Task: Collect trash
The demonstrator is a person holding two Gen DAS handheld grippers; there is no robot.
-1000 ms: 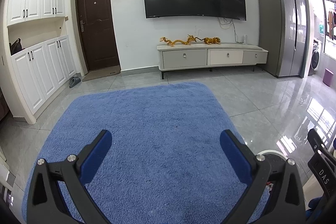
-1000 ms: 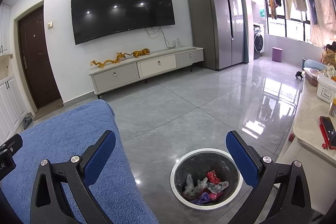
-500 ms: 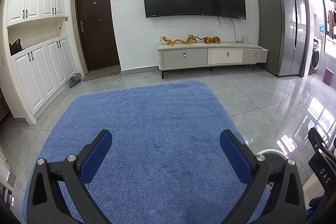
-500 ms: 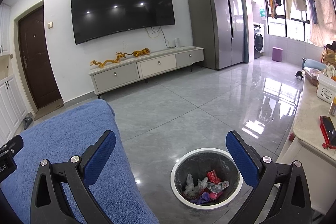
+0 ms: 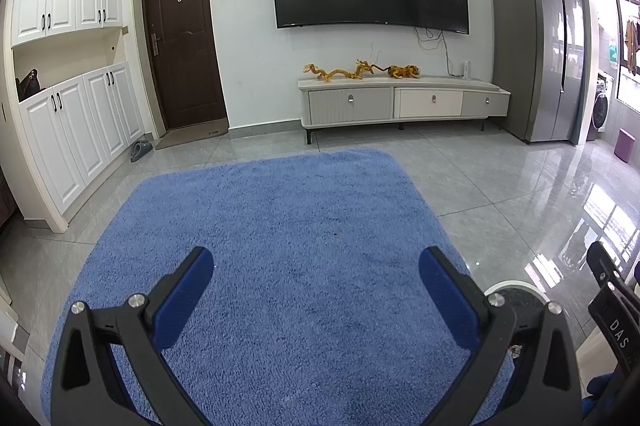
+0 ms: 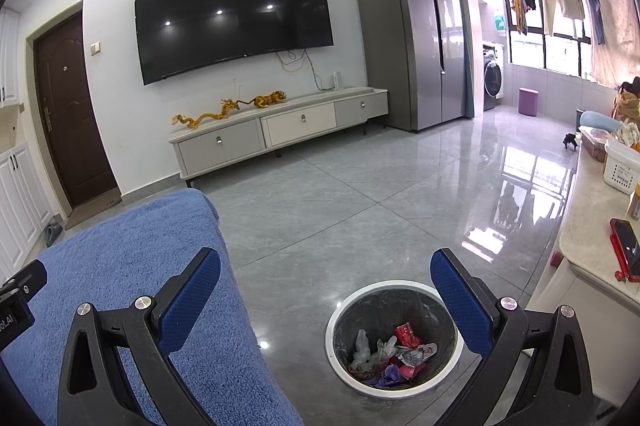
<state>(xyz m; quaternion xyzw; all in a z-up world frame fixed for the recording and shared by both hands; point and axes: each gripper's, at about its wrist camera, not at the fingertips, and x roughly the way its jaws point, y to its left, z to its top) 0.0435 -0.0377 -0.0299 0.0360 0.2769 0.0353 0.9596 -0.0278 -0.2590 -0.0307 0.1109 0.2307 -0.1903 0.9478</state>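
The trash bin (image 6: pixel 394 336) stands on the tiled floor just off the right edge of the blue rug (image 5: pixel 280 266), below and ahead of the right gripper (image 6: pixel 326 300), the nearer one. It is round, white-rimmed, dark-lined, holding crumpled wrappers (red, purple, clear). Both grippers, left gripper (image 5: pixel 316 290) included, gape wide, empty. No loose litter shows on the rug.

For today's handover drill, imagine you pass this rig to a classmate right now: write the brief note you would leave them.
Left gripper: open, empty, over the blue rug.
Right gripper: open, empty, above the bin.
Bin stands on the tiled floor just right of the rug, lined, with wrappers and bags already inside.
Done: that trash is binned.
Left: no loose trash shows on rug or floor in either view; check elsewhere before stopping.
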